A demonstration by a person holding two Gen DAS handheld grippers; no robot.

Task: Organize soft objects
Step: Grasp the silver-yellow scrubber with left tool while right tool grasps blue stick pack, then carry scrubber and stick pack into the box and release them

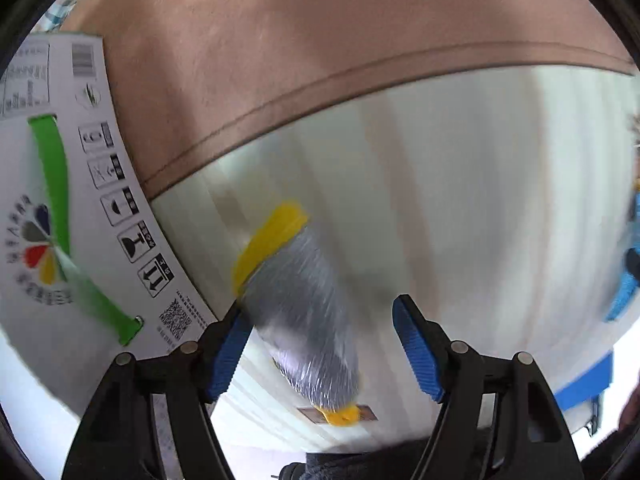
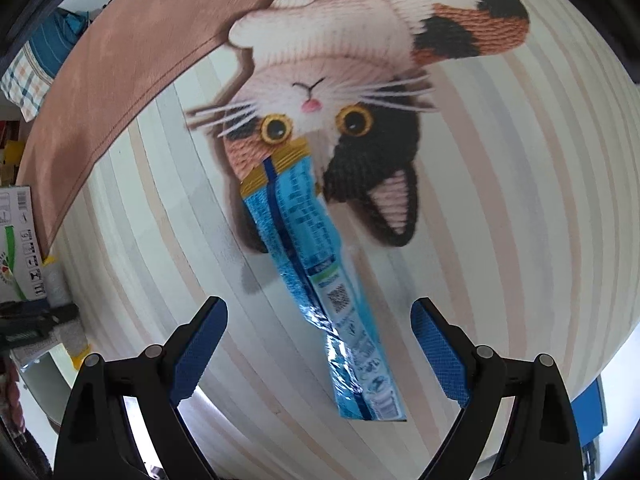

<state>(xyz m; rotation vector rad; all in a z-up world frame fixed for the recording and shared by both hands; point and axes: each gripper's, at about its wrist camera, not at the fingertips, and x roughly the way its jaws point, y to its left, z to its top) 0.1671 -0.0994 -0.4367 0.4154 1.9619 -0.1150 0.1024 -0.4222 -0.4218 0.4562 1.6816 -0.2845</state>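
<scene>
A: What have I got under the left gripper (image 1: 322, 344)?

B: From my left wrist view, a silver-grey crinkled foil pouch with yellow ends (image 1: 300, 312) lies on the round table with the pale striped cloth (image 1: 460, 200); the picture is smeared, so detail is poor; the pouch sits between the blue-padded fingers (image 1: 228, 356), its side touching or just beside the one on the left of the view, with a clear gap to the other; the fingers are spread, not pinching it.

A: And what is near it?

B: A white cardboard box with a green stripe and printed handling symbols (image 1: 80, 208) stands just beside the pouch at the table's edge on the left of the view; a brown band of cloth with a stitched seam (image 1: 280, 60) runs along the table's far edge.

A: The right side?

B: My right gripper (image 2: 320, 344) points down at the table; its fingers (image 2: 196, 356) are spread wide; a long blue foil sachet with a gold-yellow sealed end (image 2: 316, 280) lies flat between them, touching neither; its far end overlaps the printed calico cat picture on the cloth (image 2: 360, 80), which fills the far part of the table.

A: Is the box in that view too?

B: Yes, at the table's edge on the left, small; the pouch lies next to it, with part of the left gripper beside them.
</scene>
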